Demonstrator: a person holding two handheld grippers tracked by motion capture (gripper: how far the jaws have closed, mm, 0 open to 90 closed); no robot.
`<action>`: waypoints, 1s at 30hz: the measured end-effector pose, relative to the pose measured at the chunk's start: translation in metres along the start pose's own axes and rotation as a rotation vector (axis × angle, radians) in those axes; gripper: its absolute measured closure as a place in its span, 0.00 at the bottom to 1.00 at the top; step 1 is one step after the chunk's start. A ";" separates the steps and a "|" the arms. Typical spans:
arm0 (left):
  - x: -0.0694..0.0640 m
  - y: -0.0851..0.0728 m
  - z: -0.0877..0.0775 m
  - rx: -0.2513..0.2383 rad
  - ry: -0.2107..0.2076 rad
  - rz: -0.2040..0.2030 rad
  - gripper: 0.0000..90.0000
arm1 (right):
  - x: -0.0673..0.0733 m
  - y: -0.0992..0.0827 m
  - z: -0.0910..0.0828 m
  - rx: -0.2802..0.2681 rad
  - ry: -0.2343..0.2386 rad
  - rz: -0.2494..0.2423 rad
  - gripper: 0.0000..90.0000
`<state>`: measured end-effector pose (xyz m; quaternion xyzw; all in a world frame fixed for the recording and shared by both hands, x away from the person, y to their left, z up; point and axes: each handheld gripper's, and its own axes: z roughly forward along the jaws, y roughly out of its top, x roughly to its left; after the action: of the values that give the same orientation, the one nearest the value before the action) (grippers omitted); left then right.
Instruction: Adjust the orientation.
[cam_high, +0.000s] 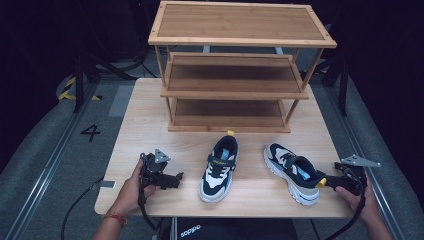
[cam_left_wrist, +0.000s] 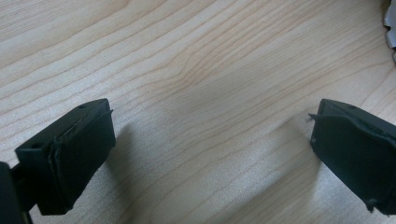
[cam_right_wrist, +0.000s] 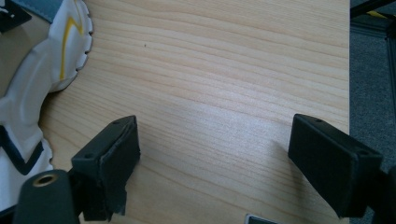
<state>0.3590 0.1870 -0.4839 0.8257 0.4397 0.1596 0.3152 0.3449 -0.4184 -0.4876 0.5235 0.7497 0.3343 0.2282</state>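
Note:
Two navy, white and beige sneakers lie on the wooden table (cam_high: 145, 125) in front of a shoe rack (cam_high: 235, 92). The left sneaker (cam_high: 220, 167) points its heel at the rack. The right sneaker (cam_high: 292, 170) lies slanted, heel toward the front right. My left gripper (cam_high: 175, 179) rests at the front left, a hand's width from the left sneaker, and its jaws stand open (cam_left_wrist: 210, 123) over bare wood. My right gripper (cam_high: 334, 181) sits just behind the right sneaker's yellow heel tab, open (cam_right_wrist: 215, 135) with nothing between the jaws. That sneaker's white sole (cam_right_wrist: 28, 70) shows beside its left jaw.
The rack has three bamboo shelves with nothing on them; its lowest shelf (cam_high: 230, 120) is just behind the sneakers. The table's right edge (cam_right_wrist: 349, 70) is close to my right gripper, with grey floor beyond. A sliver of a pale sole (cam_left_wrist: 391, 28) shows at the corner of the left gripper view.

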 end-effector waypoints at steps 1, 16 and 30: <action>0.000 0.000 0.000 0.000 0.001 0.000 0.01 | 0.000 0.000 0.000 0.000 0.000 0.000 0.19; -0.019 0.018 -0.012 0.116 0.063 0.039 0.24 | 0.000 0.000 0.000 0.000 0.000 0.000 0.19; -0.064 0.050 -0.050 -0.011 -0.095 0.176 0.28 | 0.000 0.000 0.000 0.000 0.000 0.000 0.19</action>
<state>0.3269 0.1327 -0.4125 0.8661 0.3492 0.1498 0.3247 0.3452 -0.4184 -0.4876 0.5235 0.7498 0.3342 0.2283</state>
